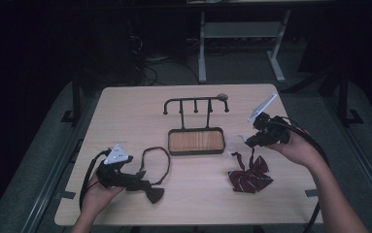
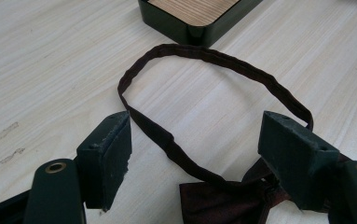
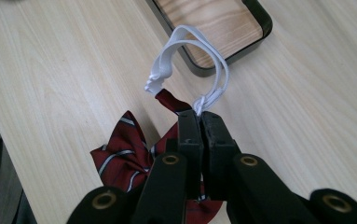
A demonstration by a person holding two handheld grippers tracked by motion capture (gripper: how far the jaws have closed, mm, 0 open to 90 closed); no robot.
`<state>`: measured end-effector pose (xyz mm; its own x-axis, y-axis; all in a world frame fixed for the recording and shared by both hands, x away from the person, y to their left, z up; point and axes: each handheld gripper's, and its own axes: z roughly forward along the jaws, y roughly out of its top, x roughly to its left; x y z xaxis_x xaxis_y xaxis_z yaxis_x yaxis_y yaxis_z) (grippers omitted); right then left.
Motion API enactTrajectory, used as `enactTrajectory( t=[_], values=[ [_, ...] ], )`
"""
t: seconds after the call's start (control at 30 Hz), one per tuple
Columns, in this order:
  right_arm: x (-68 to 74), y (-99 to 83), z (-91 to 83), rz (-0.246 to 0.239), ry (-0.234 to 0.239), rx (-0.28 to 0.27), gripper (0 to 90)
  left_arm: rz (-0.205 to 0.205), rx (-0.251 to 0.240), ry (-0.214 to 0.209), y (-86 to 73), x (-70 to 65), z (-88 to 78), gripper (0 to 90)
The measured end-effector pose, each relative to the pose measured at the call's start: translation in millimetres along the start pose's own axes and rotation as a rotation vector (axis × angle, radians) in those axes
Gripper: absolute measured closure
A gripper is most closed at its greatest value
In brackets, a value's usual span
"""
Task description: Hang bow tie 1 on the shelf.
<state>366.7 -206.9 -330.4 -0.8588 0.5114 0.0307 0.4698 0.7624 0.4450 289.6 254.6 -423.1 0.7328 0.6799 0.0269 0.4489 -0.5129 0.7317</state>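
- Two pads of the right gripper (image 3: 200, 122) are pressed tight together on the white elastic loop (image 3: 192, 56) of the striped red bow tie (image 3: 126, 156); pinching the band rather than the bow leaves the loop standing open above the jaws, probably so that it can be slipped over a peg.
- Below that grip the red bow hangs, its lower part resting on the table (image 1: 140, 111) in the high view, just right of the stand.
- Both jaws of the left gripper (image 2: 195, 154) stand wide apart with nothing clamped; the thin strap (image 2: 213, 56) of the dark bow tie (image 2: 223, 203) lies between and beyond them, flat on the wood, and the knot sits close to the right-hand pad.
- Straight ahead is the hook stand (image 1: 195, 104), its wooden tray base (image 1: 196, 141) between the two ties, a likely place to hang them.
- Each tie lies on its own hand's side, so neither arm need cross.
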Motion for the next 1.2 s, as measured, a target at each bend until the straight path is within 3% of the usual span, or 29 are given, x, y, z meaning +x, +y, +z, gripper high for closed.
enactTrajectory(
  t=[0.73,1.2],
  values=[
    [6.4,21.7,-30.1,-0.042,-0.040,-0.026,87.2,-0.002,-0.008,-0.001,0.6,-0.2,-0.2,26.3],
    [7.3,37.5,-40.5,-0.060,-0.059,-0.030,87.2,0.001,-0.009,-0.001,0.6,0.2,-0.4,26.2]
  ],
)
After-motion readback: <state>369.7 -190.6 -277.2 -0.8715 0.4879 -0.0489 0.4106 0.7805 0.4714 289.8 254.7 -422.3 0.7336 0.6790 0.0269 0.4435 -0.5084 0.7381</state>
